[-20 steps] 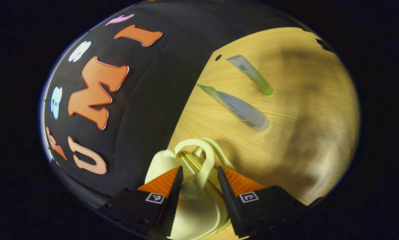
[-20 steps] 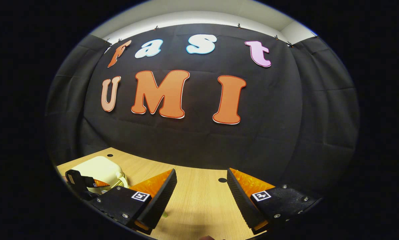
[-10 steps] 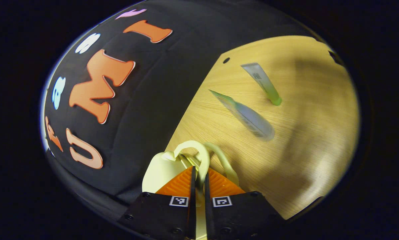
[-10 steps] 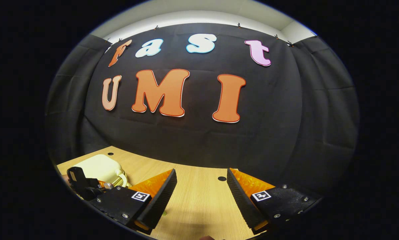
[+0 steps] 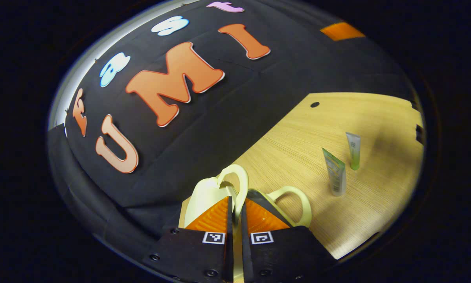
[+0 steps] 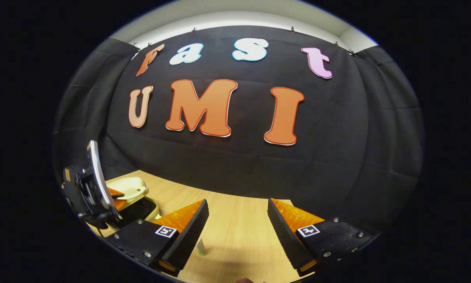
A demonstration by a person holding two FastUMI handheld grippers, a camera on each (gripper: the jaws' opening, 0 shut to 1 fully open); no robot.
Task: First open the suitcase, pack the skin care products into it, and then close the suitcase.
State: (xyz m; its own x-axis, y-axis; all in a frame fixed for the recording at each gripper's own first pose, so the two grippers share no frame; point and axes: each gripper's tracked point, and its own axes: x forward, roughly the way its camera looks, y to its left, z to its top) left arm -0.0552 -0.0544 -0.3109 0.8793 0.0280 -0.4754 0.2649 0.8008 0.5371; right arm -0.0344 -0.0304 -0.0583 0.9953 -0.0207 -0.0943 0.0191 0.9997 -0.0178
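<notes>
A pale yellow suitcase (image 5: 204, 196) lies at the table's left end. My left gripper (image 5: 235, 204) is shut on the lid's handle (image 5: 239, 182), and the lid is raised off the lower half, whose own handle (image 5: 296, 196) sits lower right. Two skin care tubes lie on the table: a larger one (image 5: 335, 173) and a smaller green-capped one (image 5: 353, 150). In the right gripper view the suitcase (image 6: 131, 188) stands ajar with a dark gap below the lid, and the left gripper (image 6: 90, 188) is beside it. My right gripper (image 6: 237, 224) hangs open and holds nothing. A tube's end (image 6: 201, 248) shows by its left finger.
The wooden table (image 5: 290, 133) runs up to the black cloth wall behind it. A small round hole (image 5: 315, 104) sits near the table's back edge. Bare wood (image 6: 235, 204) stretches ahead of my right gripper.
My left gripper shut on the lid's handle and then lifted, parting the two halves of the suitcase. The right gripper stayed open and barely moved.
</notes>
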